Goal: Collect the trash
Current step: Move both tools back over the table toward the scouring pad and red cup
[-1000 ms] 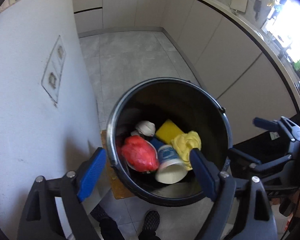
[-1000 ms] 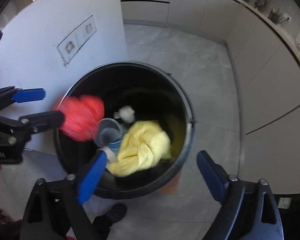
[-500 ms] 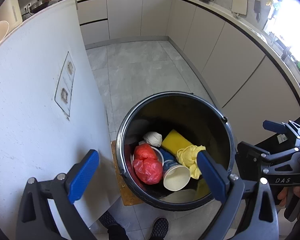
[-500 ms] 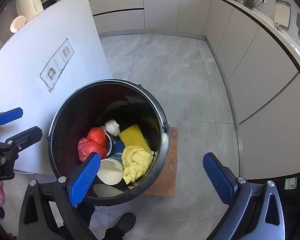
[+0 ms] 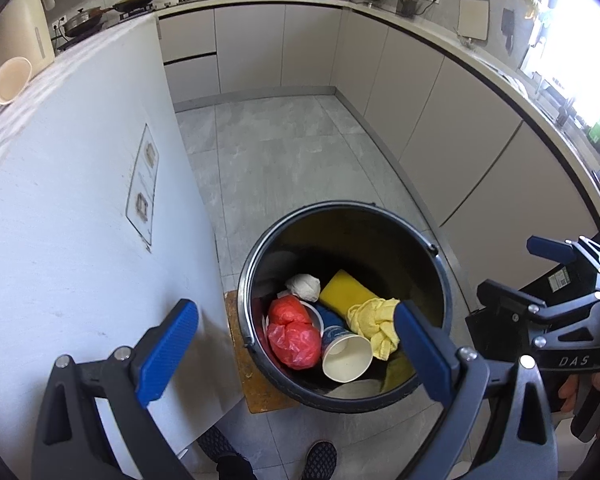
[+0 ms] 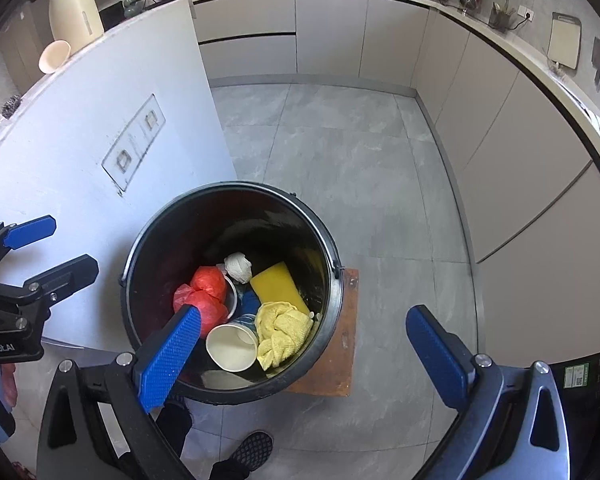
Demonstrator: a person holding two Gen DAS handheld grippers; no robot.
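Black bin [image 6: 332,280], red bag [image 6: 204,292], yellow cloth [image 6: 282,332]

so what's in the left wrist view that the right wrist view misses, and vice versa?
Left wrist only: the bright window at far right and the right hand-held gripper.
Right wrist only: the left hand-held gripper and the whole wooden board under the bin.
Both: the black bin holding the red bag, paper cup, yellow cloth, yellow sponge.

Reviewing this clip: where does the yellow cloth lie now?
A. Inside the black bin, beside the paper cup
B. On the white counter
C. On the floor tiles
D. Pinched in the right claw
A: the yellow cloth lies in the black bin, against the paper cup, and no claw holds it.
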